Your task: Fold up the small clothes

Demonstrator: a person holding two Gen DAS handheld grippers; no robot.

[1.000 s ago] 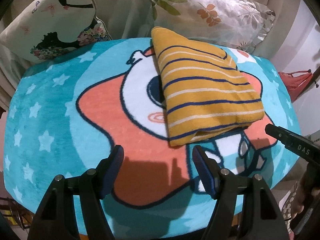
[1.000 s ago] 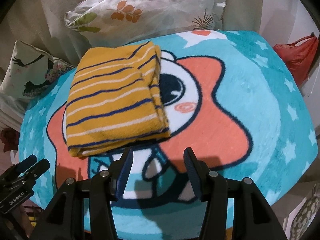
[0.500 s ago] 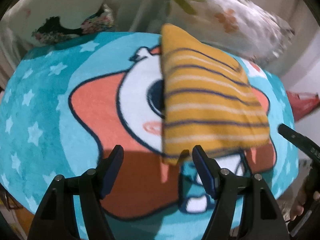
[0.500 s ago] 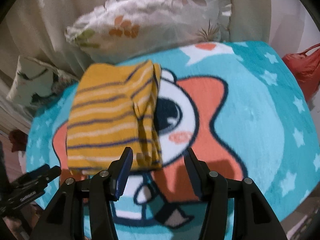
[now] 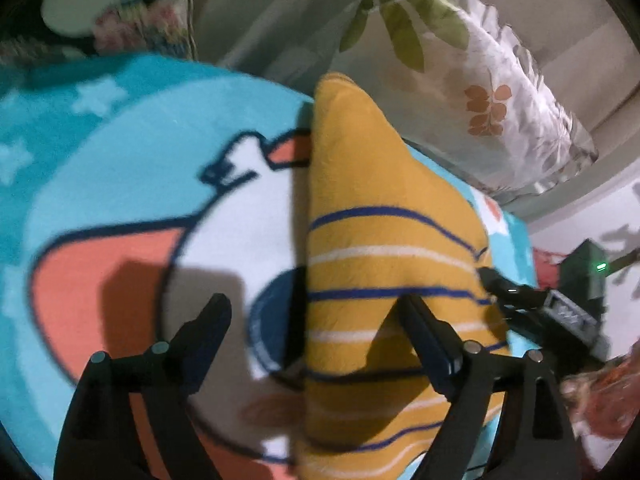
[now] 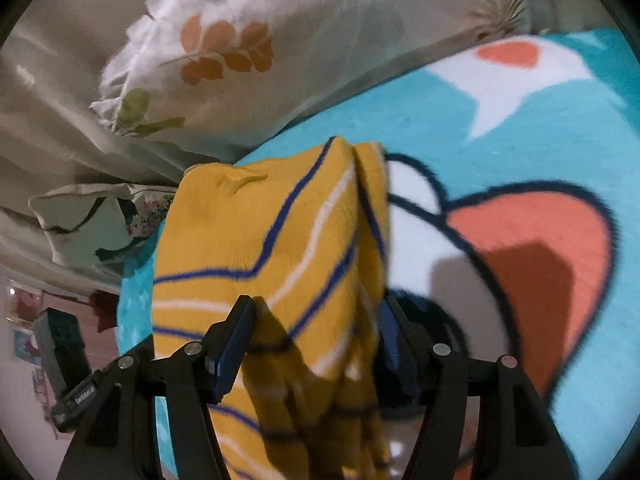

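Grippers left (image 5: 312,320) and right (image 6: 316,324) both gape wide, low over the folded yellow striped garment (image 5: 384,272).

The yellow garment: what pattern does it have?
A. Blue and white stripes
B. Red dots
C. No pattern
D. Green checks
A: the folded yellow garment shows thin blue and white stripes across its cloth in both wrist views, as it lies on the star blanket.
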